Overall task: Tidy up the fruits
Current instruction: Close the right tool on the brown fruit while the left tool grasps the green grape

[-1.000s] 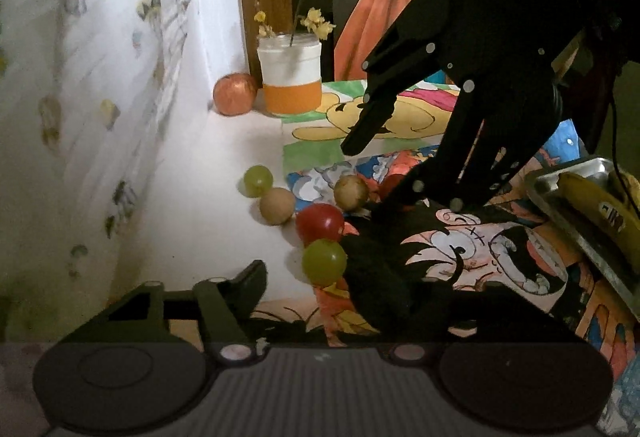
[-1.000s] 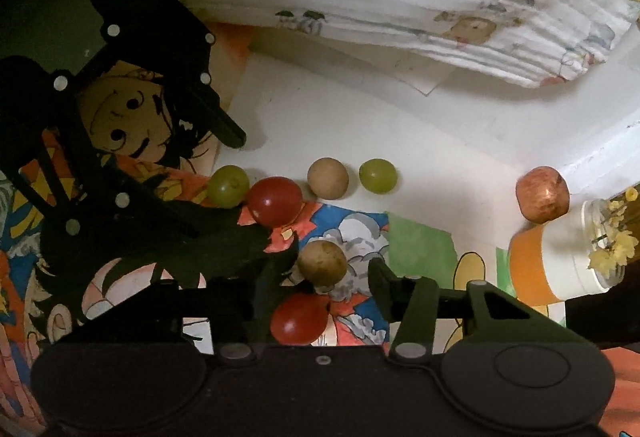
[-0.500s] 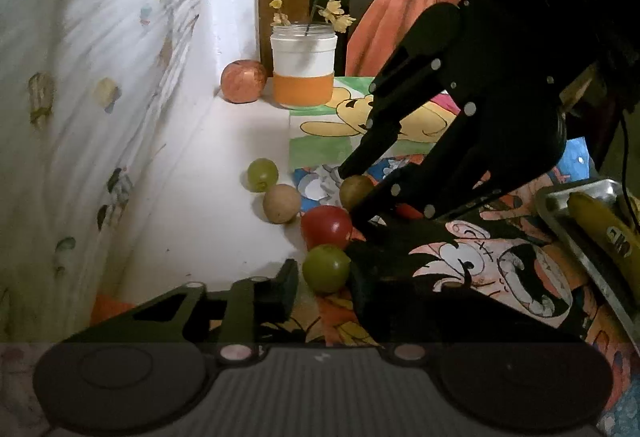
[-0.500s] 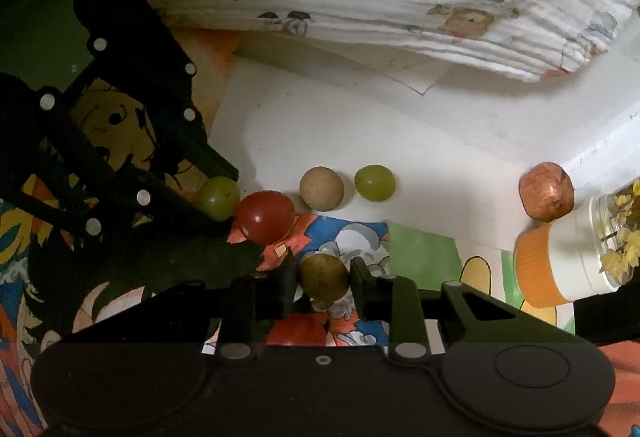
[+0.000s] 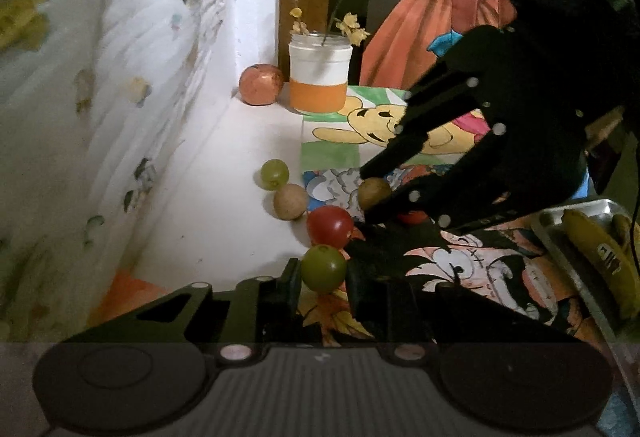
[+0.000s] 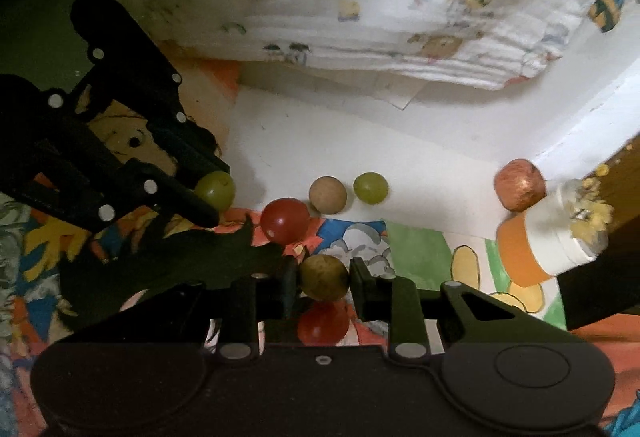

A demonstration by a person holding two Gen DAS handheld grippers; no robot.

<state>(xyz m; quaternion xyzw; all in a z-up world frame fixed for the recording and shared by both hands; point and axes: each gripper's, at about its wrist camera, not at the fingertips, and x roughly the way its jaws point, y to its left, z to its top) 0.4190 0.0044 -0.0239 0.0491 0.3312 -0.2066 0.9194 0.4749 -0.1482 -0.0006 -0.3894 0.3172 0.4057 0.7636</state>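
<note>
- Since the earlier frames both pairs of fingers have closed in: left gripper (image 5: 323, 279) went from wide apart to pinched on the near green grape (image 5: 323, 268); right gripper (image 6: 323, 279) went from spread over the fruit to clamped on the brown fruit (image 6: 323, 276).
- Green grape: between the left fingertips, contact on both sides, at the near edge of the cartoon mat (image 5: 460, 269) where it meets the white tabletop (image 5: 216, 205).
- Brown fruit: between the right fingertips, over the cloud print. Whether either fruit has left the surface cannot be told.
- Red tomato (image 5: 330, 226): just beyond the held grape, near touching. A second tomato (image 6: 323, 321) sits directly under the right gripper, close below the brown fruit.
- Tan ball fruit (image 5: 291, 201) and far green grape (image 5: 274, 174): further left on the tabletop, apart from both tools.
- Metal tray (image 5: 560, 237) with a banana (image 5: 596, 249): right edge, likely the drop point.
- Apple (image 5: 261, 84) and jar (image 5: 320, 77): far corner, uninvolved.
- Risk 1: round, smooth fruit held near the fingertips could squirt out on lifting and roll off.
- Risk 2: the two grippers work very close; they may collide when lifting away.
- Risk 3: too hard a pinch may split the grape.
- Risk 4: a tilted lift may nudge the neighbouring tomatoes.
</note>
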